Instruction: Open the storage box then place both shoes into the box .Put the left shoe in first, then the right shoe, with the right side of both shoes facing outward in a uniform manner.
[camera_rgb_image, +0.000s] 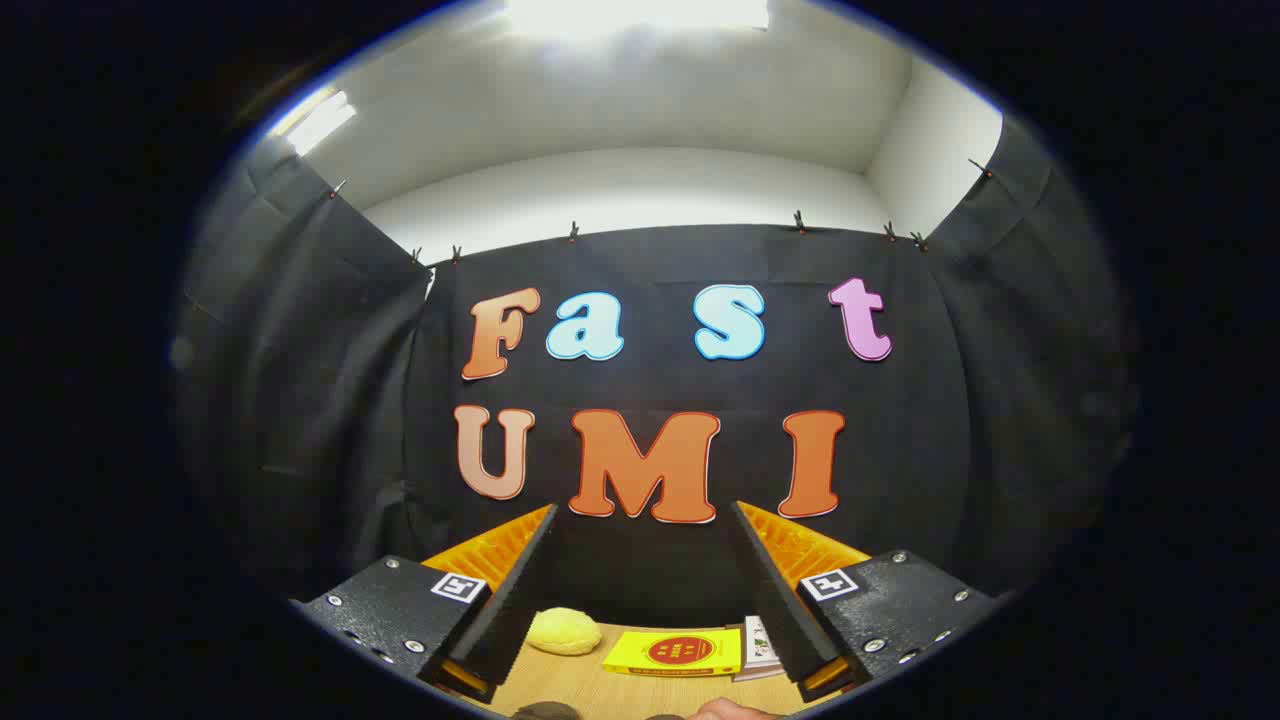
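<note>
- Ahead of me a wooden table (600, 690) carries a few loose bits, all lying close to the foot of the booth's black cloth wall (660, 570).
- A small pale yellow lump (564, 631), rounded like a sponge or a bun, sits on the table towards the left.
- Just beside it, to the right, lies a flat yellow packet (675, 652) with a red round mark on its face.
- A thin white booklet or card (757, 645) lies against the packet's right edge, partly hidden.
- Small clips (799, 221) pin the cloth along its top edge.
- Above the cloth I see a white wall (620, 190) and a bright ceiling light (640, 15).
</note>
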